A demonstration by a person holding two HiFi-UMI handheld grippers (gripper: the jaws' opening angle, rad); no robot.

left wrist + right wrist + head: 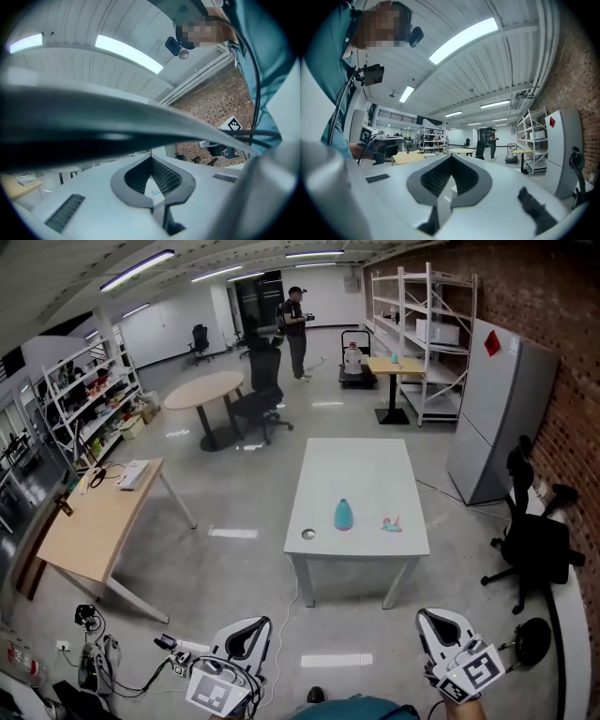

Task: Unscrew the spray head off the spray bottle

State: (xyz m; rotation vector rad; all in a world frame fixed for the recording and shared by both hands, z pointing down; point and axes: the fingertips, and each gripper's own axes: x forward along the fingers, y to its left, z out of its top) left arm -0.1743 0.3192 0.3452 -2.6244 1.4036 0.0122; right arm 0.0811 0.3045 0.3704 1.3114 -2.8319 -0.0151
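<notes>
I'm holding the left gripper point(246, 638) and right gripper point(441, 629) low, jaws closed, empty; a teal rounded plastic bottle point(344, 515) is standing on the white rectangular desk point(323, 474) ahead.

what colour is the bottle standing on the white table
Teal. The bottle shows best in the head view, on the white table.

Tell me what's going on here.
A person stands back from a white table, holding a gripper in each hand. The left gripper and the right gripper are both shut and empty, nowhere near the table. On it a teal spray bottle stands upright, with a small pink-and-teal piece lying apart to its right. That piece is too small to tell whether it is the spray head. Nothing is being handled at this moment.
</notes>
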